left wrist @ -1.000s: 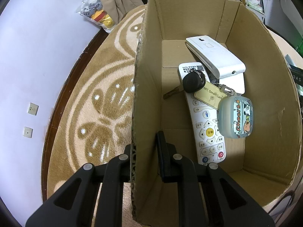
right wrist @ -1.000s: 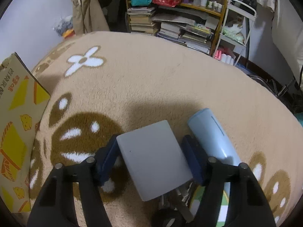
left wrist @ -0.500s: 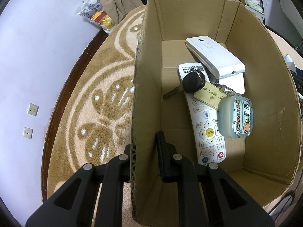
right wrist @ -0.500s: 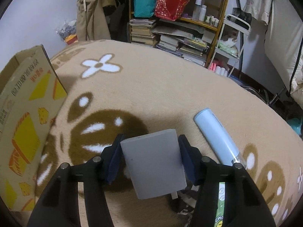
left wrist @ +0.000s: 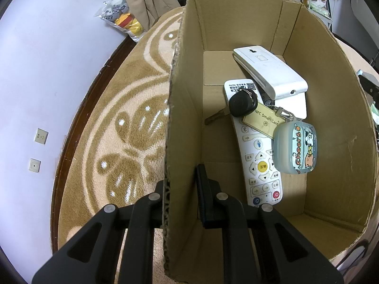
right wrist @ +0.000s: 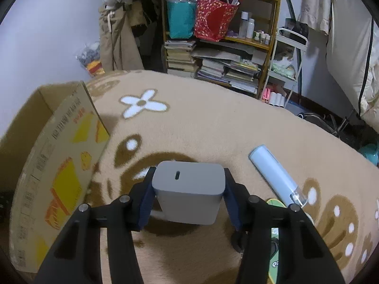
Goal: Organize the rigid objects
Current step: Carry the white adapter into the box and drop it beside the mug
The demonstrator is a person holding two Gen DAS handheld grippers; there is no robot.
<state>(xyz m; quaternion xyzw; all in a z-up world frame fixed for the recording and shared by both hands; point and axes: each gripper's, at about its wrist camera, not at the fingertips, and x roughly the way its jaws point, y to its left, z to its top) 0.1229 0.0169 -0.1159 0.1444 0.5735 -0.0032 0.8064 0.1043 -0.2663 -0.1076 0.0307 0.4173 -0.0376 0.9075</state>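
Note:
My left gripper [left wrist: 182, 194] is shut on the near left wall of the cardboard box [left wrist: 184, 118], one finger outside and one inside. In the box lie a white remote [left wrist: 258, 156], a white flat device [left wrist: 272, 73], a black car key [left wrist: 242, 104], an NFC card tag [left wrist: 263, 120] and a pale cartoon case [left wrist: 296, 148]. My right gripper [right wrist: 188, 196] is shut on a grey charger block [right wrist: 189, 194] and holds it above the carpet, to the right of the box [right wrist: 59, 161]. A light blue tube [right wrist: 274, 176] lies on the carpet at the right.
A beige and brown patterned carpet [right wrist: 213, 127] covers the floor. A bookshelf [right wrist: 222, 54] with books and bags stands at the back. A green item [right wrist: 274, 236] lies under my right gripper. A bag of plush toys [left wrist: 120, 17] leans on the wall.
My right gripper has lifted the grey charger block off the carpet and tipped it up, so its port end faces the camera. The box has come further into view. The left gripper has not moved.

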